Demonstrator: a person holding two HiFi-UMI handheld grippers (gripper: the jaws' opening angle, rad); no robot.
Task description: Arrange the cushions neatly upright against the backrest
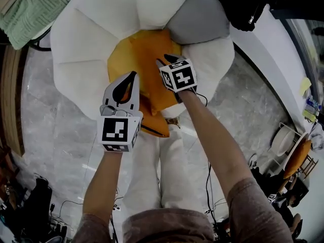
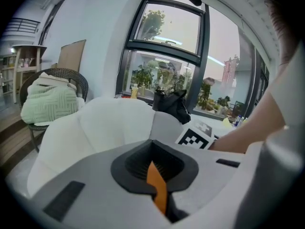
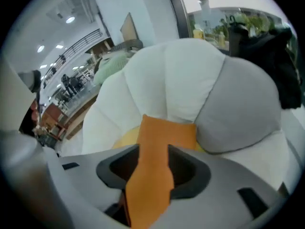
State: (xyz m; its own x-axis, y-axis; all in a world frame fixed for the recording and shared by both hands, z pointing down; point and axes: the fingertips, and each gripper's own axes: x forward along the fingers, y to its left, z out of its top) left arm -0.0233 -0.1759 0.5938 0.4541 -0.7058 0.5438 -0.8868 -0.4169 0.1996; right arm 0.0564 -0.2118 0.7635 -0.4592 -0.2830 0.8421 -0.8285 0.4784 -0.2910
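**An orange cushion point(image 1: 154, 92) is seen between both pairs of jaws at a white petal-shaped chair point(image 1: 81, 44).**

The jaws of the left gripper point(image 1: 131, 77) are closed on a thin fold of the cushion's fabric. The jaws of the right gripper point(image 1: 169, 61) are set partly apart, with a broader band of the same fabric lying between them, apparently not pinched. The chair's white petals are seen beyond both pairs of jaws. A grey cushion point(image 1: 195, 19) is propped against the backrest, beyond and right of the right jaws.

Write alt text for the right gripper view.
Fabric of an orange cushion lies between the parted jaws of the right gripper. Behind it is a white petal-shaped chair with a grey cushion at its right.
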